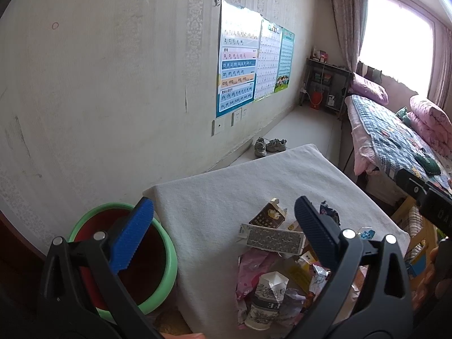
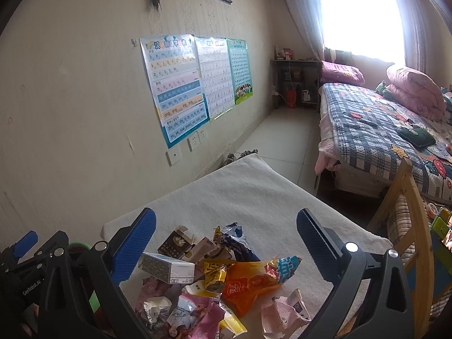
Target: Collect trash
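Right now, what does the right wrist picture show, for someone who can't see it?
The open right gripper hovers over a pile of trash on a white table: an orange wrapper, a small box and crumpled packets. Behind are wall posters, a quilted bed and a bright window.

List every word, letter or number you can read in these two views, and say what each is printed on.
"an en in un", "ang eng ing ong", "zhi chi shi": pinyin poster on the wall.
"GenRobot.AI": the left claw's handle, in the right wrist view.
Other posters and trash packets: too blurred.
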The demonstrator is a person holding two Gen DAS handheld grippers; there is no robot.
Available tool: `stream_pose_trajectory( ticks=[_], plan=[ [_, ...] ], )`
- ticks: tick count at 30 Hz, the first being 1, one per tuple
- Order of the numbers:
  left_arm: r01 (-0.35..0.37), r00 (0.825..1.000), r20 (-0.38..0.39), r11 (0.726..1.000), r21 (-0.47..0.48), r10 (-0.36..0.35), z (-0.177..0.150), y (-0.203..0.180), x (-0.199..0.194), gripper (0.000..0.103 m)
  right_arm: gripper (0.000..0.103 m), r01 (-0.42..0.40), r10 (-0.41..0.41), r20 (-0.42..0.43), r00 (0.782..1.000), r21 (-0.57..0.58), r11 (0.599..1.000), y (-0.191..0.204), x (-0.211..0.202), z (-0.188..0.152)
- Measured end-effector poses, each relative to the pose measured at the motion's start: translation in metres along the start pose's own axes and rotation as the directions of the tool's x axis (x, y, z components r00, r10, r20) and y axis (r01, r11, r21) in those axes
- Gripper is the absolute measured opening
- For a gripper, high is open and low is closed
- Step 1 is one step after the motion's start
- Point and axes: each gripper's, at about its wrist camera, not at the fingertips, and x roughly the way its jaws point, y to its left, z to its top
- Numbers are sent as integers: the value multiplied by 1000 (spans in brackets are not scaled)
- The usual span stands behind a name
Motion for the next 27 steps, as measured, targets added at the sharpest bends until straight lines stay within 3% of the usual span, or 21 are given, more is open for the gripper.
stream_pose_trajectory(
  ticks=[12,22,27],
  plan=[
    [-1,1000,3,1000,-15,1,1,3,-1,98,96,-2,2,-7,1000,-6,1000,-1,1,1],
    [20,996,86,1000,-12,-18,7,1,-15,98,96,0,0,-10,1000,-3,1000,-3,1,1],
    [28,997,69,999,-18,-27,8,2,-12,98,96,0,-1,-11,1000,-4,1000,-3,1,1]
  ],
)
